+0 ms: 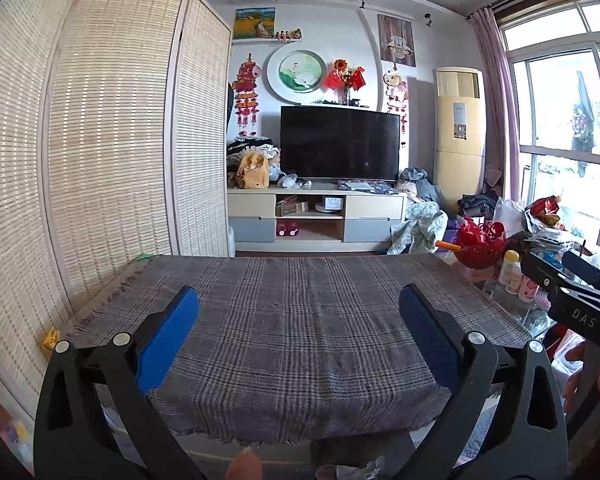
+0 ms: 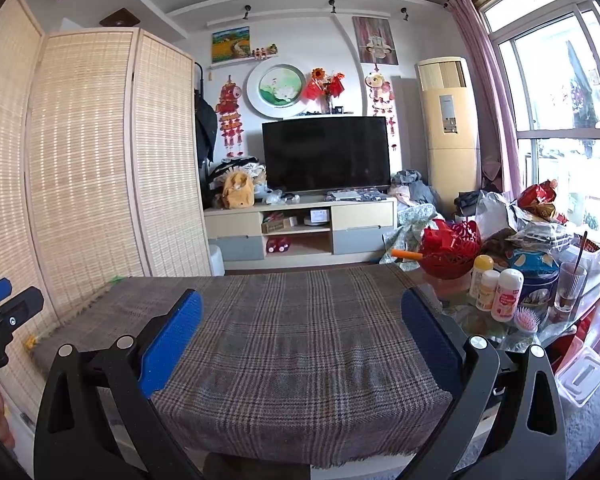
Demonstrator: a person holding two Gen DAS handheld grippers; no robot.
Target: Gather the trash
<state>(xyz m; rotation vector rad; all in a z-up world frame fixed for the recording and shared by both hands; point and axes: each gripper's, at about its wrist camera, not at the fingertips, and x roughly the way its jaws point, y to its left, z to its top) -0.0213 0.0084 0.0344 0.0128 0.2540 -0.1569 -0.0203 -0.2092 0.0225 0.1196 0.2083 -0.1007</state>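
A grey plaid cloth [image 1: 300, 340] covers the table in front of me. My left gripper [image 1: 300, 300] hovers open above its near half, with nothing between the blue pads. My right gripper [image 2: 302, 304] is open and empty too, over the same cloth [image 2: 292, 344]. A small yellow crumpled scrap [image 1: 50, 338] lies at the table's left edge by the screen, also visible as a yellow scrap [image 2: 30, 342] in the right wrist view. At the far left corner sits a green scrap [image 1: 146, 256], the same green scrap [image 2: 118, 279] in the other view.
A woven folding screen [image 1: 100, 140] stands along the left. To the right are a red basket [image 2: 450, 256] with an orange stick, white bottles [image 2: 508, 294], a blue tin, a glass [image 2: 570, 286] and bags. A TV stand [image 1: 316, 216] is beyond the table.
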